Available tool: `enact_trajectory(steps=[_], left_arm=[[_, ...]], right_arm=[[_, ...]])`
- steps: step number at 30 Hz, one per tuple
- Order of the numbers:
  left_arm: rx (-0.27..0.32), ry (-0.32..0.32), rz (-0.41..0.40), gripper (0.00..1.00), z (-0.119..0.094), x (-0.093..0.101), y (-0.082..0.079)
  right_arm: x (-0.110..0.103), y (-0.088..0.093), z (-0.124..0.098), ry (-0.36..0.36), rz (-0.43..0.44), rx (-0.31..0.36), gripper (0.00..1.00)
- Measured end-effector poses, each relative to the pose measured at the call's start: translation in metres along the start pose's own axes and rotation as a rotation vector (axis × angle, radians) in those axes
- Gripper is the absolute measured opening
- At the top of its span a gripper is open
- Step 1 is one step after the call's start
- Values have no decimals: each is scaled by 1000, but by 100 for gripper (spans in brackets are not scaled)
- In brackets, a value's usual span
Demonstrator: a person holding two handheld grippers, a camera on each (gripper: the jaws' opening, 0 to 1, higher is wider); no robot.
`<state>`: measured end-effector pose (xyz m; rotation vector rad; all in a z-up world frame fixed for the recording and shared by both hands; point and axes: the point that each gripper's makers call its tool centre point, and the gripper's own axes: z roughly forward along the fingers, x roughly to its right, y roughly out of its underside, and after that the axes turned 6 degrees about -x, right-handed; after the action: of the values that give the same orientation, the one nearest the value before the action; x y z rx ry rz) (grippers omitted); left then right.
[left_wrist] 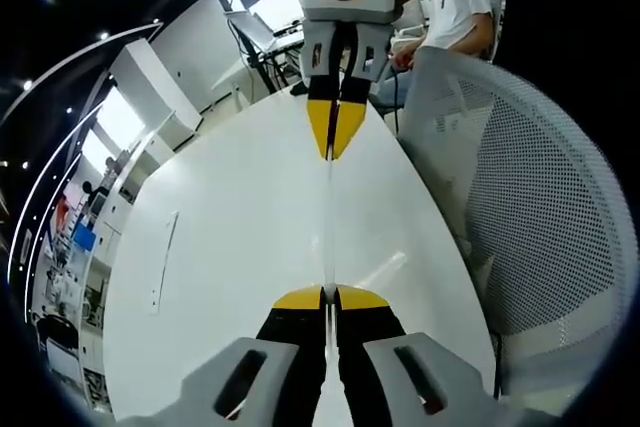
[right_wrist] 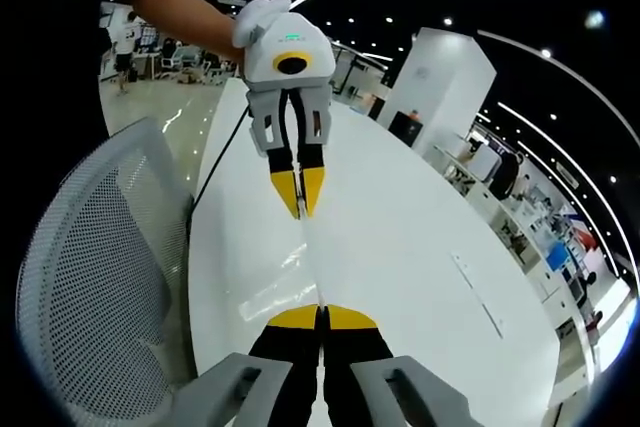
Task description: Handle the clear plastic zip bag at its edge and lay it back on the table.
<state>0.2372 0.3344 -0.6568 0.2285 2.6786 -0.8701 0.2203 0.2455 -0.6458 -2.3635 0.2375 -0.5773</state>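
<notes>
The clear plastic zip bag is stretched taut between the two grippers above the white table, and I see it edge-on as a thin pale line. My left gripper is shut on its near end. Facing it, my right gripper is shut on the far end, its yellow tips pressed together. In the right gripper view the bag runs from the right gripper up to the left gripper, held by a person's hand.
A white mesh chair stands against the table's long edge. A narrow slot plate lies in the tabletop. A black cable runs along the table. A person in a white shirt sits beyond.
</notes>
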Motion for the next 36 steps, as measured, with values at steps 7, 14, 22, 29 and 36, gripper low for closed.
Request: enact_trajectory(steps=[7,14,22,29,36], left_arm=[[-4,0,3,0,-1,-2,1],[-7,-4,2,0,-3,-3,3],[-8,-8,4,0,-5,-3,2],[-14,-14,-3,0,-7,-5,5],[-13,-17,-5,0,-8,-5,6]], right_arm=[[2,1,-1,6,5,2,0],[2,2,-2,9,5,1,0],[4,0,-3,17,-3,7,0],[3,0,-3,14,-5,12,0],[4,-1,-3,14,-7,15,0]])
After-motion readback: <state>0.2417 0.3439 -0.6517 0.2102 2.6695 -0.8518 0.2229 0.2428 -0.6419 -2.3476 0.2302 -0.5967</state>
